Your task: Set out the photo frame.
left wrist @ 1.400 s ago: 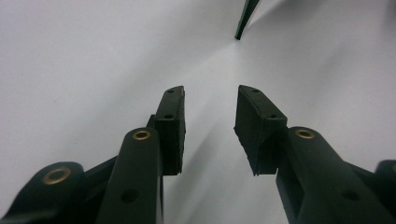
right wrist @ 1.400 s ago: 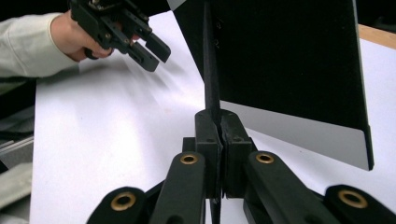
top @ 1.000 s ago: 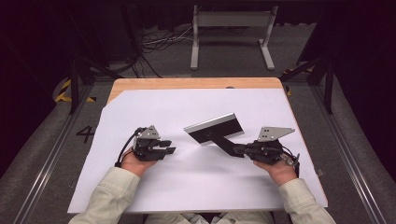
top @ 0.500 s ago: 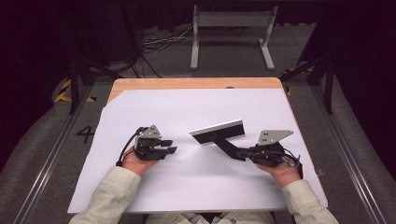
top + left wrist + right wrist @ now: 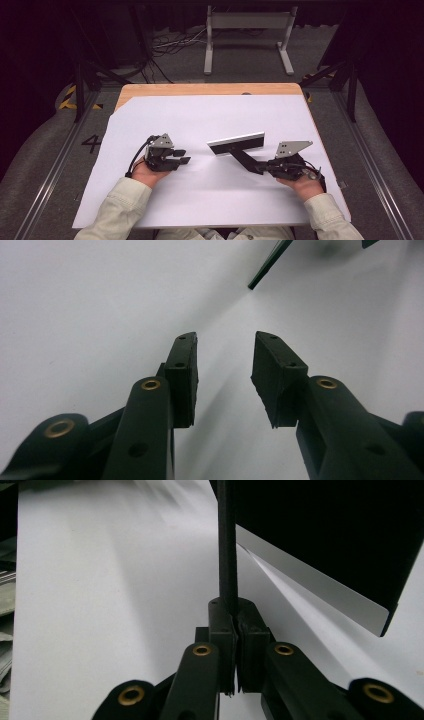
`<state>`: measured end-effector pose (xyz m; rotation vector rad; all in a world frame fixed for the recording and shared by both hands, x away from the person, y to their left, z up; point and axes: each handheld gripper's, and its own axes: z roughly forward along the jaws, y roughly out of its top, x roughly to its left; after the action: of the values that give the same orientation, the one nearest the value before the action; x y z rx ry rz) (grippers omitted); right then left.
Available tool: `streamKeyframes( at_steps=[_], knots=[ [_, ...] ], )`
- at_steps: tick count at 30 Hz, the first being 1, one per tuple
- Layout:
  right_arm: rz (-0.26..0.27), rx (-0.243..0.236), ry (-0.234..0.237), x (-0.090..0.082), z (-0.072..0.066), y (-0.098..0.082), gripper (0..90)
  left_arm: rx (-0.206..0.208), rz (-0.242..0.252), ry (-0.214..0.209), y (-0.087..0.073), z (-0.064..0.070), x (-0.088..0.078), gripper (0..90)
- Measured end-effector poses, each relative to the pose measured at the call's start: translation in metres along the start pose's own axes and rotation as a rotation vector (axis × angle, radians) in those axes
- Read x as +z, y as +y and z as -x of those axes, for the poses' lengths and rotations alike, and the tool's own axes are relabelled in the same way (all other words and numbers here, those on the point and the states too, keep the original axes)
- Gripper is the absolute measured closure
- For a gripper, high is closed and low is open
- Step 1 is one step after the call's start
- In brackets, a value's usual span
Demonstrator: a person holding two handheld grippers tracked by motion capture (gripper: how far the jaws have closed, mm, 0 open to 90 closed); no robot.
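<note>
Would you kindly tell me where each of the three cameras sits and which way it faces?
High view: fixed above the person's side, looking forward and down on the white table; both forearms, the left hand-held gripper and right hand-held gripper show.
Left gripper view: rides on the left hand-held gripper, looking along its open jaws over the table.
Right gripper view: rides on the right hand-held gripper, jaws shut on a thin black flat tool.
Shared: that tool appears in the high and right gripper views.

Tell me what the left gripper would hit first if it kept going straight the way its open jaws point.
Probably the flat black tool clamped in the right gripper. The left gripper points across the white sheet toward it, with bare sheet between. In the left gripper view the tool's end sits slightly off-centre, so it might slip past.
</note>
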<state>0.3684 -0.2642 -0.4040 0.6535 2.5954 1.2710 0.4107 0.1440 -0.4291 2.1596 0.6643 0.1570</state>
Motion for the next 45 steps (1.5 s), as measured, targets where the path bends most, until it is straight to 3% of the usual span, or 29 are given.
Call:
streamKeyframes(
  at_steps=[32, 45],
  knots=[
    [-0.113, 0.035, -0.002, 0.005, 0.007, -0.012, 85.8, 0.003, 0.002, -0.003, 0.001, 0.000, 0.001, 62.6],
    [-0.116, 0.054, -0.010, 0.005, 0.008, -0.015, 84.5, 0.005, -0.002, -0.006, 0.002, -0.001, 0.002, 62.6]
  ],
)
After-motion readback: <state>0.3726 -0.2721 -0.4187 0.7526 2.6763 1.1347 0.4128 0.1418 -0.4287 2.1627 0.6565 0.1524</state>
